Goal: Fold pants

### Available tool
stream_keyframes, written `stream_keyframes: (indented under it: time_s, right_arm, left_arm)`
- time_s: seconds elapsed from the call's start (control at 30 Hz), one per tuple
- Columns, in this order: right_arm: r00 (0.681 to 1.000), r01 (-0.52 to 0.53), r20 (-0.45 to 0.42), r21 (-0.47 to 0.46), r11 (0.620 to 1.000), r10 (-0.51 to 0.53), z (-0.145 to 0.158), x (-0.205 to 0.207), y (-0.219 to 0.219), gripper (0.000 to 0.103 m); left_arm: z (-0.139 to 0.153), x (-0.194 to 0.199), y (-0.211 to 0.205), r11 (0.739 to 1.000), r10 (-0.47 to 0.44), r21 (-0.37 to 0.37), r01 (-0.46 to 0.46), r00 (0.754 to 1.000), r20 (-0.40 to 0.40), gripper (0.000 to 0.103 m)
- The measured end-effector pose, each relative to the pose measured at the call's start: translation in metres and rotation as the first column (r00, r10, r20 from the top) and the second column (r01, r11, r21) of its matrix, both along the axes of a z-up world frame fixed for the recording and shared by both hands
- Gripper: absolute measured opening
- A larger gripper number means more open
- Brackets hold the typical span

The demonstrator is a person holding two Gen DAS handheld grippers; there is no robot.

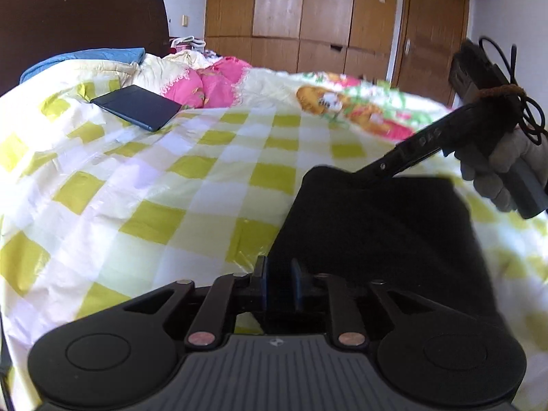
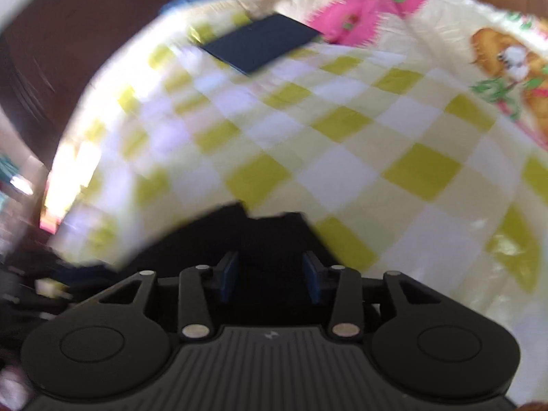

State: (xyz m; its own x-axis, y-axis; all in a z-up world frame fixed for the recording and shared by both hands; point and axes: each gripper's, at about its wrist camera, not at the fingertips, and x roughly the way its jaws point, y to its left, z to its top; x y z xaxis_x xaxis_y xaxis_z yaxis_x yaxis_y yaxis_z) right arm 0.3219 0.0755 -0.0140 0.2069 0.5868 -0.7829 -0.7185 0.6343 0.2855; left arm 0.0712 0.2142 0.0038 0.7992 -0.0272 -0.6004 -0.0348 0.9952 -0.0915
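Both sets of jaws stand apart, pads clear of cloth: the left gripper (image 1: 279,282) over the near edge of the folded black pants (image 1: 376,226), the right gripper (image 2: 270,275) at their far end. The pants lie near the bed's (image 1: 144,185) near edge; each gripper should lift straight off without dragging the fold.

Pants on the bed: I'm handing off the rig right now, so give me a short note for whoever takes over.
Left hand-held gripper: jaws slightly apart at the near edge of the black pants; no clamp visible.
Right hand-held gripper: jaws apart over dark cloth; view blurred, no grip visible. From the left wrist view its tip sits at the pants' far edge, held by a gloved hand.
Pants lie as a compact dark block on the checked bedspread. A dark blue folded item lies farther up the bed.
Done: pants look folded down.
Left: check the fold is neat, then probably lift both grippers clear.
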Motion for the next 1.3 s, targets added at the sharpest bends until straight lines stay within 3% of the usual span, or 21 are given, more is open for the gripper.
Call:
stream_keyframes:
  time_s: [0.07,0.13,0.2,0.3,0.4,0.47,0.53,0.67,0.7,0.73,0.83,0.93,1.0,1.1,1.17,1.23,1.3]
  right_arm:
    - [0.999,0.053,0.011,0.026,0.998,-0.053,0.006,0.001,-0.006,0.042]
    - [0.988,0.138,0.053,0.071,0.988,-0.142,0.026,-0.007,-0.030,0.042]
    - [0.975,0.208,0.048,0.150,0.966,-0.218,0.045,-0.031,-0.067,0.045]
    - [0.961,0.278,-0.054,0.170,0.945,-0.273,0.044,-0.073,-0.109,0.054]
    - [0.926,0.356,-0.191,0.147,0.923,-0.327,0.018,-0.103,-0.131,0.060]
    - [0.885,0.413,-0.308,0.178,0.893,-0.348,-0.003,-0.113,-0.138,0.061]
    - [0.824,0.463,-0.452,0.190,0.866,-0.342,-0.029,-0.113,-0.134,0.063]
    - [0.796,0.507,-0.504,0.251,0.824,-0.336,-0.037,-0.097,-0.123,0.065]
    - [0.799,0.507,-0.496,0.254,0.824,-0.339,-0.035,-0.091,-0.122,0.060]
    - [0.807,0.499,-0.478,0.241,0.832,-0.345,-0.032,-0.085,-0.122,0.046]
    - [0.858,0.431,-0.397,0.214,0.876,-0.325,-0.015,-0.065,-0.131,0.028]
    - [0.914,0.355,-0.251,0.110,0.928,-0.320,0.005,-0.043,-0.143,0.028]
    - [0.919,0.364,-0.182,0.044,0.930,-0.351,0.015,-0.028,-0.159,0.029]
    - [0.918,0.381,-0.102,-0.041,0.924,-0.383,0.028,-0.022,-0.175,0.038]
    - [0.911,0.411,-0.022,-0.042,0.911,-0.412,0.043,-0.039,-0.186,0.040]
    - [0.905,0.415,0.106,-0.010,0.910,-0.411,0.060,-0.073,-0.195,0.042]
    - [0.923,0.313,0.226,0.027,0.949,-0.311,0.069,-0.117,-0.192,0.042]
  left_arm:
    - [-0.004,0.008,0.000,1.000,0.012,0.006,-0.012,1.000,-0.027,0.034]
    - [-0.003,0.011,0.000,0.997,-0.008,0.072,0.010,0.999,-0.033,0.037]
    - [0.008,0.007,0.010,0.998,-0.020,0.062,0.022,0.999,-0.035,0.036]
    - [0.026,0.003,0.034,0.999,-0.039,-0.016,0.040,0.999,0.016,0.036]
    - [0.026,0.018,0.039,0.989,-0.118,-0.092,0.119,0.993,0.013,0.038]
    - [0.014,0.033,0.035,0.981,-0.151,-0.123,0.148,0.988,-0.018,0.038]
    - [-0.002,0.043,0.034,0.977,-0.162,-0.149,0.152,0.985,-0.057,0.040]
    - [-0.014,0.041,0.045,0.965,-0.123,-0.243,0.102,0.990,-0.075,0.043]
    - [-0.015,0.038,0.044,0.966,-0.119,-0.239,0.097,0.990,-0.080,0.043]
    - [-0.015,0.035,0.043,0.970,-0.116,-0.223,0.094,0.990,-0.084,0.043]
    - [-0.012,0.029,0.036,0.974,-0.108,-0.208,0.084,0.989,-0.105,0.040]
    - [-0.010,0.025,0.016,0.959,-0.137,-0.263,0.103,0.984,-0.114,0.037]
    - [-0.009,0.019,-0.016,0.951,-0.183,-0.268,0.153,0.979,-0.088,0.035]
    - [-0.013,0.016,-0.065,0.932,-0.241,-0.292,0.215,0.969,-0.056,0.035]
    - [-0.013,0.018,-0.082,0.937,-0.241,-0.271,0.221,0.970,-0.041,0.036]
    - [-0.006,0.018,-0.076,0.936,-0.212,-0.297,0.191,0.977,-0.038,0.040]
    - [0.002,0.014,-0.062,0.950,-0.153,-0.285,0.132,0.987,-0.055,0.040]
